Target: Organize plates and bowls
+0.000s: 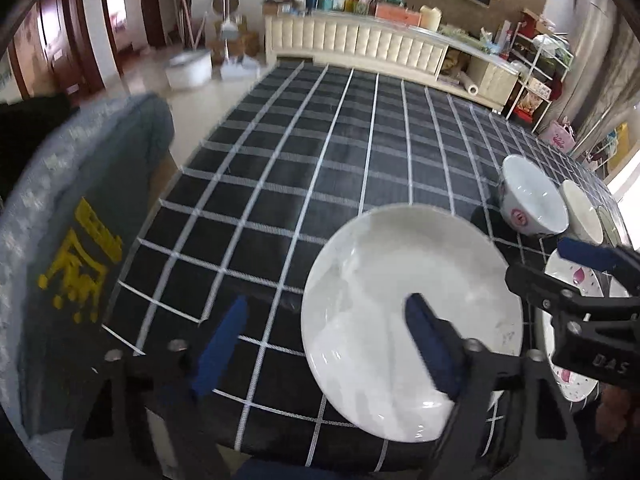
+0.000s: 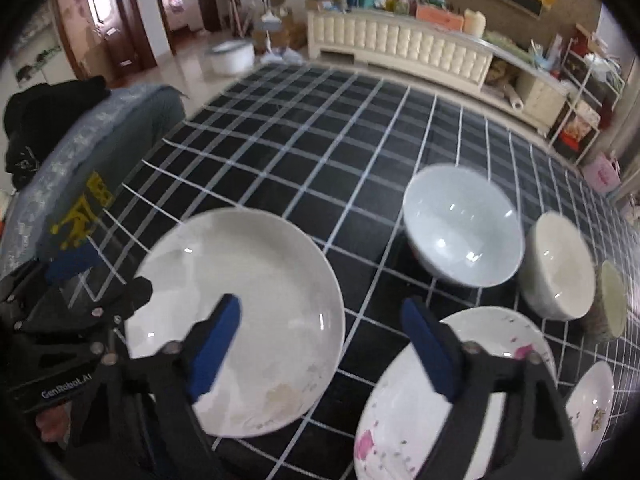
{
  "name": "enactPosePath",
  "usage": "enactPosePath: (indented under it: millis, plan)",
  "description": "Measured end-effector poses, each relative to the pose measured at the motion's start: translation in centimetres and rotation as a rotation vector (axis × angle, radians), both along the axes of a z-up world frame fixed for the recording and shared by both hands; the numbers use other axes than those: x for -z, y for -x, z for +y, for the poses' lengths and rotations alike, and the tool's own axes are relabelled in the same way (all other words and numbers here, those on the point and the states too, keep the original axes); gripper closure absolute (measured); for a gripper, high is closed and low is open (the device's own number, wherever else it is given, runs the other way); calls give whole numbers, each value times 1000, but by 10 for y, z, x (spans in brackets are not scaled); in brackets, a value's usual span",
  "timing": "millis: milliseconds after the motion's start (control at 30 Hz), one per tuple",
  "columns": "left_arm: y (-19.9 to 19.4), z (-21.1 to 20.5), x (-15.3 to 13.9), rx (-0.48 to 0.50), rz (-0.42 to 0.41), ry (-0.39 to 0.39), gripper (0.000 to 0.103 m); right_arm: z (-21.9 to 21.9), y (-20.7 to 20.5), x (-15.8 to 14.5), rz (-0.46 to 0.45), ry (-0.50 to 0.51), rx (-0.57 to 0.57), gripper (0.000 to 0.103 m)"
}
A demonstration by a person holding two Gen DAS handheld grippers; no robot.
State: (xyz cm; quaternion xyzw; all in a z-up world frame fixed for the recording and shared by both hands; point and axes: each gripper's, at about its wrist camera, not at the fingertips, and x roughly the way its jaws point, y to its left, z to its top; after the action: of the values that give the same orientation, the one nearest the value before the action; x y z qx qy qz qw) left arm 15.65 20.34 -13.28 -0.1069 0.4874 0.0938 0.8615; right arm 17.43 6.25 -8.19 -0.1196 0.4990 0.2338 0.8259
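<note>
A plain white plate (image 1: 400, 300) (image 2: 240, 300) lies on the black checked tablecloth (image 1: 280, 160). My left gripper (image 1: 328, 300) hovers open over its left rim, one blue pad above the plate and the other above the cloth. My right gripper (image 2: 322, 302) is open between that plate and a pink-flowered plate (image 2: 500, 340), gripping nothing. Each gripper also shows in the other's view: the right gripper (image 1: 560, 268) and the left gripper (image 2: 104, 276). Behind stand a white bowl (image 2: 460, 224) (image 1: 532, 200) and a cream bowl (image 2: 556, 264).
A small patterned plate (image 2: 592, 404) lies at the near right, and a further dish (image 2: 612, 300) sits at the right edge. A grey cover with yellow characters (image 1: 80, 240) is by the table's left edge. A cluttered sideboard (image 1: 360, 40) is beyond the table.
</note>
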Motion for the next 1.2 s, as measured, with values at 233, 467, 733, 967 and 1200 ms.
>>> enactPosePath:
  millis: [233,467,733,967,1200]
  plan:
    - [-8,7,16,4,66,48,47,-4,-13,22,59,-3,36,39]
    - [-11,8,33,0,128,100,80,-1,-9,34,94,8,25,53]
    - [-10,8,34,-5,135,94,88,-6,-12,42,123,35,68,75]
    - [-8,3,28,8,137,52,90,-10,-11,38,117,17,84,77]
    - [-12,-1,21,13,125,41,90,-12,-14,33,122,-7,97,78]
